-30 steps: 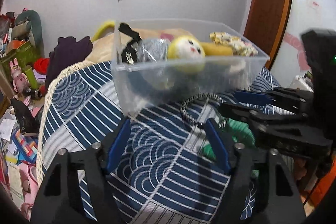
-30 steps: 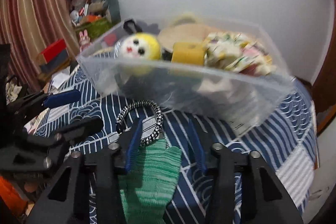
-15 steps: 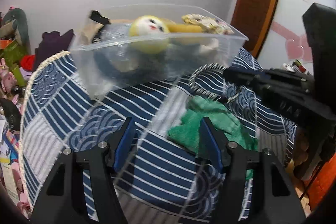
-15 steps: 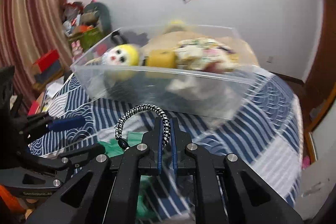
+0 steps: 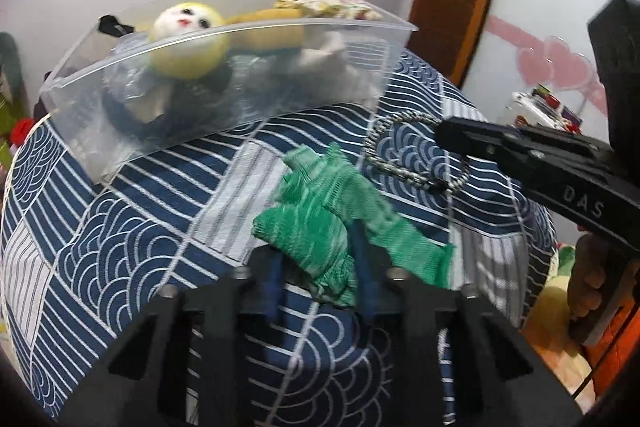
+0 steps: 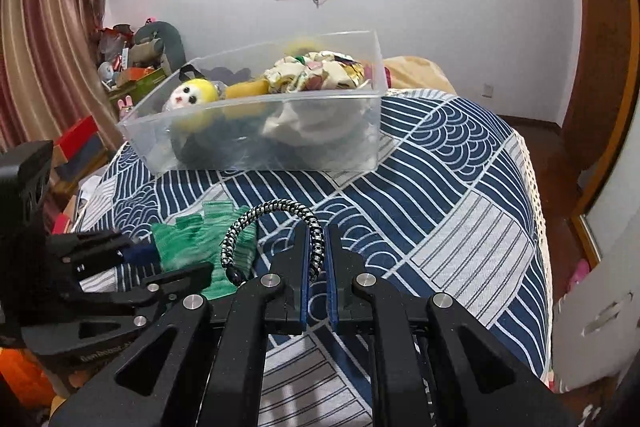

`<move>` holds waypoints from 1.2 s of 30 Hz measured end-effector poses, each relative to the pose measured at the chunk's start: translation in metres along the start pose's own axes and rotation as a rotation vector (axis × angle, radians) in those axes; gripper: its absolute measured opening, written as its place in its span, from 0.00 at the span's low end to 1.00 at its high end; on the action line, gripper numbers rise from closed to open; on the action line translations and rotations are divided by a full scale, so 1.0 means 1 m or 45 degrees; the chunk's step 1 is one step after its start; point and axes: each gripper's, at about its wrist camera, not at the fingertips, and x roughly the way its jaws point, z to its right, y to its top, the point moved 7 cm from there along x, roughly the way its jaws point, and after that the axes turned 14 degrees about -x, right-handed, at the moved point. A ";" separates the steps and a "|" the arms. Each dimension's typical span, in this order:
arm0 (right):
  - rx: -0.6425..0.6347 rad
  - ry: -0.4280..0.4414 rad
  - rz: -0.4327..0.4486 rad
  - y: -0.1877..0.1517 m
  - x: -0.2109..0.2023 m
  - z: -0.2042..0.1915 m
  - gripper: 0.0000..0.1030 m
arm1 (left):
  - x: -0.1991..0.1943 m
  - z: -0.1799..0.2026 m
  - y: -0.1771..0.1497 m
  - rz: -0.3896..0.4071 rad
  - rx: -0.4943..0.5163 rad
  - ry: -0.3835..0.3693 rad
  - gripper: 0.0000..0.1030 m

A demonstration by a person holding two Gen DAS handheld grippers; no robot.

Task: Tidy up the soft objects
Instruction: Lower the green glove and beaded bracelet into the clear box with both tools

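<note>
Two soft items outside the bin, one per set of tongs.

Left wrist view: left tongs closing around green knit glove at 6 o'clock, blue pads either side of the cuff end; firm clamp or not, cannot tell. Glove limp, light, stretchy, likely to droop; best pinched at the bunched cuff. Lying on blue wave-pattern bedspread. Clear plastic bin at 11 o'clock, holding yellow-headed plush doll, patterned cloth, dark items underneath.

Right wrist view: right tongs pressed together on black-and-white braided cord loop, loop arching up toward 11 o'clock, a dark end piece hanging. Cord flexible, light, grippy weave, unlikely to slip. Bin at 12 o'clock, already fairly full; free space seems nearest the left end.
</note>
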 end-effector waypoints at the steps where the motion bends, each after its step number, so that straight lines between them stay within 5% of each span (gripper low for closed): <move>1: -0.004 -0.001 0.006 0.001 -0.001 -0.001 0.06 | -0.001 0.001 -0.001 0.005 0.003 -0.003 0.21; 13: -0.041 -0.049 0.115 0.029 -0.020 0.001 0.06 | -0.058 -0.016 0.037 0.248 -0.039 0.044 0.16; 25: -0.110 -0.110 0.273 0.090 -0.023 -0.004 0.06 | -0.097 -0.040 0.115 0.521 -0.113 0.128 0.16; 36: -0.099 -0.159 0.236 0.110 0.014 0.000 0.06 | -0.051 -0.068 0.167 0.496 -0.196 0.194 0.16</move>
